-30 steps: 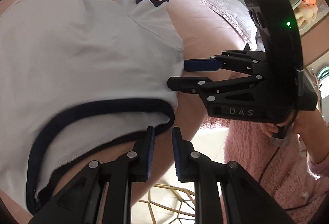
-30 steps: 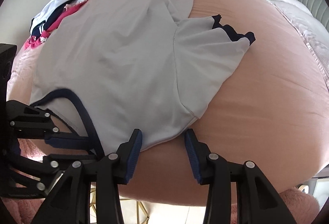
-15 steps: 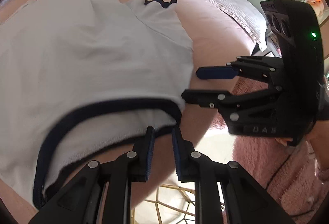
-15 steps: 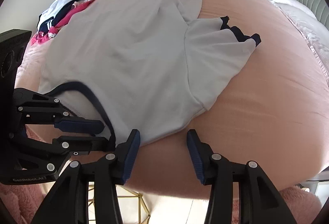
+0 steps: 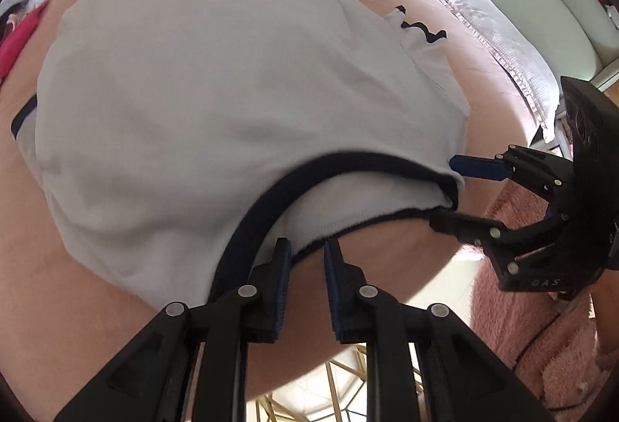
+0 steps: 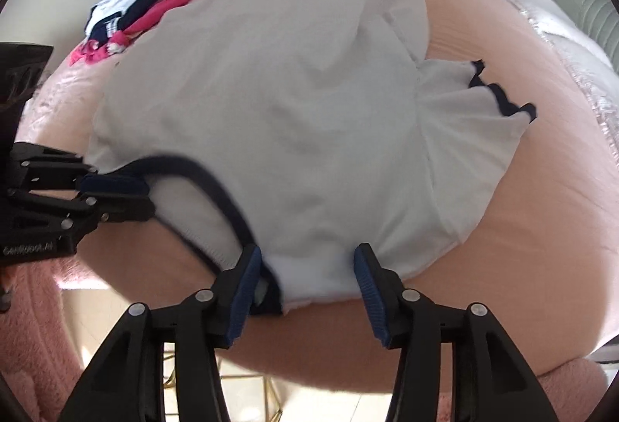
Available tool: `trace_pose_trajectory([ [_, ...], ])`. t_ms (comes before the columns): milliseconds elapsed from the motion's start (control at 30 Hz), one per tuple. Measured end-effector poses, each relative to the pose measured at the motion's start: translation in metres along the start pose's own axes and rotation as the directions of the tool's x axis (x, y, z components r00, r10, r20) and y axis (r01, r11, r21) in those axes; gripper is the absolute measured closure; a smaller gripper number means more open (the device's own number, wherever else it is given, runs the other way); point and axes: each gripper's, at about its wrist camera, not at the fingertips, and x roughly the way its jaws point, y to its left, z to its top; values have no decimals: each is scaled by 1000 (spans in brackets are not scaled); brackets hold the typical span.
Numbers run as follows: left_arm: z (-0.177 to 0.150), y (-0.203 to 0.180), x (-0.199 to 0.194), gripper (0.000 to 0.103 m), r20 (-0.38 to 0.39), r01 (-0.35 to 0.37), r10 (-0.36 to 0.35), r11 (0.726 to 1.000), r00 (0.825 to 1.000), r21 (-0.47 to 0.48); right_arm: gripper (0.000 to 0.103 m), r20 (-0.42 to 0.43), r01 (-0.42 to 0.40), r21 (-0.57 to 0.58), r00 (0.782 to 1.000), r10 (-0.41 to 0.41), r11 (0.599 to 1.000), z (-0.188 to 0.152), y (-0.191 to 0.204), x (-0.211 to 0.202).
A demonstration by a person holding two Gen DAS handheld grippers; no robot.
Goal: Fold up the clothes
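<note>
- The bed, rounded under a smooth peach sheet, carries the pale grey T-shirt spread flat by its near edge, collar toward that edge.
- The T-shirt is soft, thin knit; its navy ribbed collar curves, and a frilled sleeve fans out.
- The right tongs are opening around the shoulder hem, so the fabric could slip free.
- The left tongs stand nearly together at the collar edge; whether they pinch cloth, I cannot tell.

"DAS" on right claw; "GenRobot.AI" on left claw
</note>
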Motion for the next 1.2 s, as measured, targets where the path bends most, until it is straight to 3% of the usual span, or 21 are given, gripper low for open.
trace_pose_trajectory([
  [67,-5,4,-6,87,-8,31,-31,999,999,-7,33,-10,-51,-38,999,51,998,-9,2,-8],
  [167,3,4,-21,87,87,3,-4,1000,996,12,34,50,-106,57,993,103,993,-2,-11,-21],
  [267,18,12,-21,87,133,-54,56,998,990,-20,34,152,-30,137,988,9,990,18,-18,-27],
  [333,20,17,-11,87,88,-106,107,994,990,-17,34,115,106,145,986,-124,984,30,-19,-15],
  [400,16,20,-2,87,37,-148,147,989,988,7,34,19,178,91,983,-180,980,25,-26,-2],
  [533,-6,22,-10,87,7,-147,147,989,989,30,34,-47,181,-23,982,-182,983,4,-24,-1],
  [633,-11,25,-19,87,11,-136,136,991,991,10,34,-79,136,18,988,-134,991,3,-36,-13],
  [733,-9,18,-27,87,60,-159,157,987,986,26,34,16,127,35,992,-127,991,9,-32,-29],
  [867,-4,12,-24,87,92,-117,113,992,989,42,34,66,80,-19,995,-79,997,20,-4,-25],
  [967,-3,15,-5,87,-8,-205,206,977,978,52,34,-15,110,-57,994,-111,992,22,11,7],
  [1100,-8,16,-16,87,-31,-198,199,980,979,24,33,-63,140,-72,988,-144,988,10,6,6],
  [1200,-8,0,-17,87,-15,-168,170,983,985,79,34,-78,156,-82,984,-163,984,1,1,-2],
])
